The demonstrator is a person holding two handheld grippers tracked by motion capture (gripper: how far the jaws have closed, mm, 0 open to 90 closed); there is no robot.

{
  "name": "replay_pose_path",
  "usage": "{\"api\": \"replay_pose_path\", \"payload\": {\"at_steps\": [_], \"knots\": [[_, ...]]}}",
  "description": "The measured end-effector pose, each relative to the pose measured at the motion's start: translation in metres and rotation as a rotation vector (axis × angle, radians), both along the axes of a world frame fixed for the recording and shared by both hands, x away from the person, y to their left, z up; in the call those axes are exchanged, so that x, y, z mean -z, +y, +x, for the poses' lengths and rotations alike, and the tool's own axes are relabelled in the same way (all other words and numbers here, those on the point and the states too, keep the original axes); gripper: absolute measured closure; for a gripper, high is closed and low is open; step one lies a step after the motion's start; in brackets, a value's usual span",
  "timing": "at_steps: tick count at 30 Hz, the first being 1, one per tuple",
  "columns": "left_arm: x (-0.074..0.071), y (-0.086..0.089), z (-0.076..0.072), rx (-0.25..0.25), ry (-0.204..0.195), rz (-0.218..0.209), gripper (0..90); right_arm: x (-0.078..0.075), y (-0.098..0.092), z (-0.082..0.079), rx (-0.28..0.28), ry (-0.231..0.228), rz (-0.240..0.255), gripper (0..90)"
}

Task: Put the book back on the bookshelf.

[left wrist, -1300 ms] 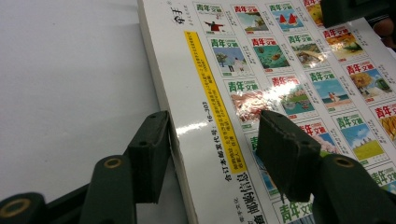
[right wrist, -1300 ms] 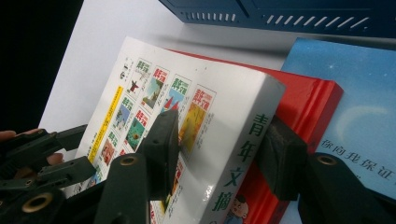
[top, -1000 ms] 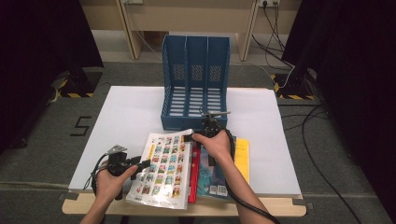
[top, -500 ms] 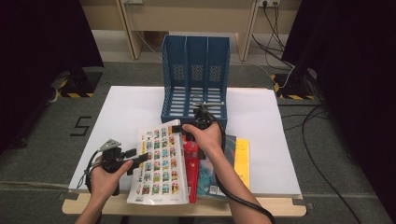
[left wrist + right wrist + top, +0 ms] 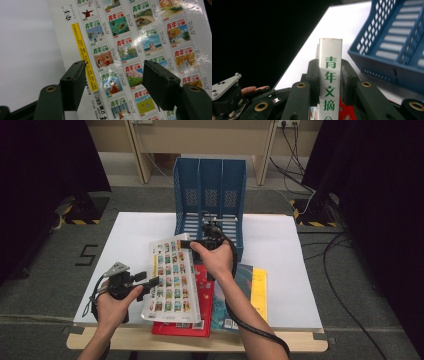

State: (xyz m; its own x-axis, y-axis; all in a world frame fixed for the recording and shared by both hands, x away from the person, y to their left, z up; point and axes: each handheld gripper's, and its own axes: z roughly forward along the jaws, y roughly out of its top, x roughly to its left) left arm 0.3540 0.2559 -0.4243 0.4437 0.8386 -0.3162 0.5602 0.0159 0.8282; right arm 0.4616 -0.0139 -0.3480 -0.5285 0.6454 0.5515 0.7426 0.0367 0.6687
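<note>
Two grippers work one magazine. From the high view, the right gripper (image 5: 186, 242) holds the white magazine (image 5: 172, 277) by its far end near the spine and tilts it up off the red book (image 5: 202, 292) and the teal book (image 5: 245, 287) lying on the white tabletop (image 5: 130, 232). The left gripper (image 5: 154, 282) sits at the magazine's near left edge, just in front of the person's left hand (image 5: 116, 305). The blue file rack (image 5: 210, 200) stands behind, its slots open toward the person.

From the left gripper view, its fingers (image 5: 72, 85) have just been opening and stand wide, with the cover beneath them and nothing pinched.

From the right gripper view, its fingers (image 5: 313, 75) have just been closing and press both faces of the magazine's spine (image 5: 330, 75), rack to the right.

Judging from this, the step is lifting the magazine upright; next it likely needs turning spine-out and guiding into a rack slot without the covers flopping.
</note>
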Motion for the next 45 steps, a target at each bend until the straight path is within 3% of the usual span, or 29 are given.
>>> {"api": "replay_pose_path", "payload": {"at_steps": [6, 17, 22, 28, 33, 36, 37, 45], "knots": [[-0.011, -0.009, 0.005, 0.016, -0.03, 0.003, 33.8, -0.009, 0.007, 0.001, 0.032, -0.078, 0.013, 74.4], [-0.034, -0.033, 0.01, 0.04, -0.1, 0.018, 29.6, -0.018, 0.02, 0.004, 0.075, -0.17, 0.016, 74.4], [-0.043, -0.051, 0.013, 0.033, -0.129, 0.045, 25.6, -0.02, 0.026, 0.005, 0.081, -0.186, 0.004, 74.4], [-0.046, -0.065, 0.015, 0.034, -0.133, 0.062, 22.4, -0.021, 0.029, 0.006, 0.081, -0.189, -0.007, 74.4], [-0.047, -0.074, 0.019, 0.058, -0.164, 0.083, 20.6, -0.021, 0.03, 0.006, 0.086, -0.19, -0.015, 74.4], [-0.046, -0.079, 0.022, 0.05, -0.16, 0.105, 20.6, -0.021, 0.031, 0.005, 0.091, -0.192, -0.023, 74.4], [-0.046, -0.081, 0.024, 0.04, -0.166, 0.131, 20.7, -0.021, 0.033, 0.005, 0.091, -0.195, -0.033, 74.4], [-0.044, -0.088, 0.03, 0.033, -0.155, 0.172, 25.6, -0.024, 0.037, 0.003, 0.097, -0.197, -0.057, 74.3]]}}
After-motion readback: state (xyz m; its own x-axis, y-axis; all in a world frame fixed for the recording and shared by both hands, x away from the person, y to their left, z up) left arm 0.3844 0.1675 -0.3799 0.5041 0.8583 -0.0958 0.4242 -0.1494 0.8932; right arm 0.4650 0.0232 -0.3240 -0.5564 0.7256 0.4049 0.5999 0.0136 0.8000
